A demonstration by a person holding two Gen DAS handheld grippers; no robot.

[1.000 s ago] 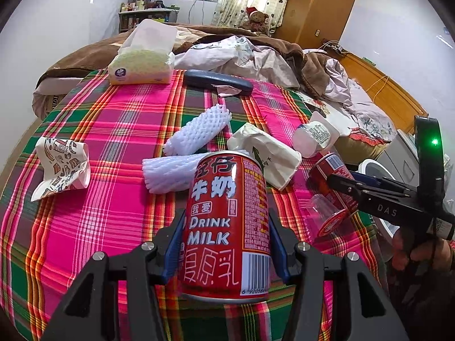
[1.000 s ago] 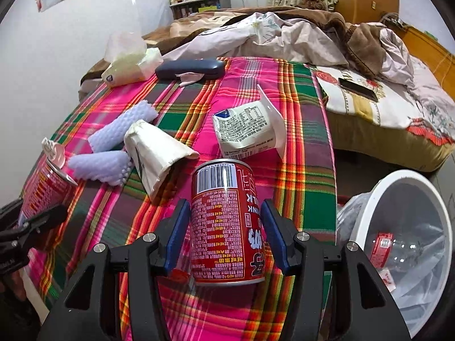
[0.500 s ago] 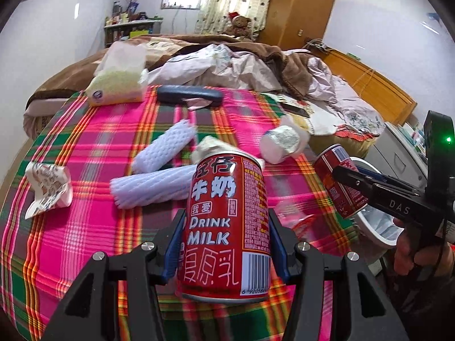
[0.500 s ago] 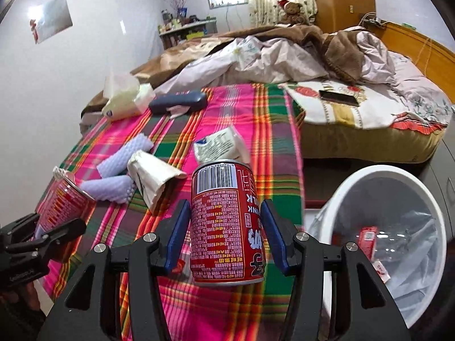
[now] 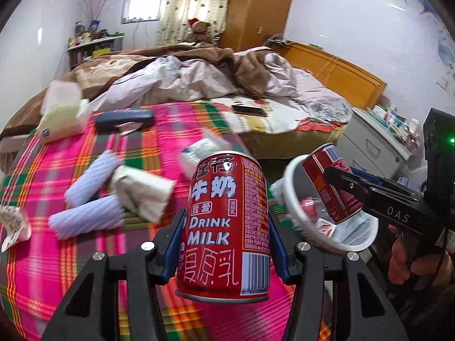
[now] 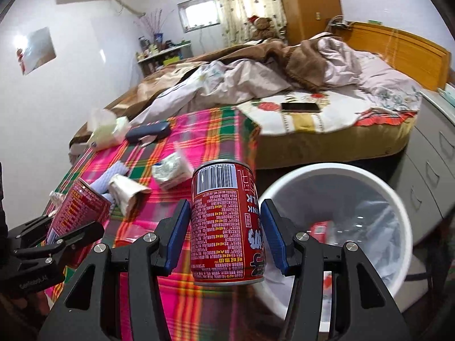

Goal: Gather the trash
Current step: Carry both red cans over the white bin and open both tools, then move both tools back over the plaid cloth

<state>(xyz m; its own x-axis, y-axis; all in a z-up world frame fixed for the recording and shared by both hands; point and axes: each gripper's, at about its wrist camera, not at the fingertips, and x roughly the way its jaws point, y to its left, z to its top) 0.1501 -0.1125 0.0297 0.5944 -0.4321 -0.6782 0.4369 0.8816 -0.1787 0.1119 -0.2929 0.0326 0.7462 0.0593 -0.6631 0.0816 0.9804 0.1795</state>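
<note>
My left gripper (image 5: 226, 244) is shut on an upright red milk can (image 5: 227, 207), held above the plaid tablecloth (image 5: 71, 255). In the right wrist view my right gripper (image 6: 227, 241) is shut on a second red milk can (image 6: 224, 227), held upside down beside the white bin (image 6: 398, 213). From the left wrist view, that second can (image 5: 331, 187) hangs tilted over the bin's rim (image 5: 290, 199), with the right gripper (image 5: 341, 182) clamped on it. The bin has a clear liner and some trash inside. In the right wrist view the left gripper (image 6: 71, 227) and its can (image 6: 76, 207) are at the far left.
On the cloth lie two white foam nets (image 5: 88, 216), a crumpled paper bag (image 5: 142, 190), a white pouch (image 5: 196, 156), a printed wrapper (image 5: 11, 224), a tissue pack (image 5: 61, 113) and a dark case (image 5: 125, 118). A bed with a phone (image 5: 247, 110) lies behind, and grey drawers (image 6: 432, 170) stand right of the bin.
Both grippers have lifted and swung right with their cans, away from the table's middle. The white bin has come into full view, and the right can now hangs over it.
</note>
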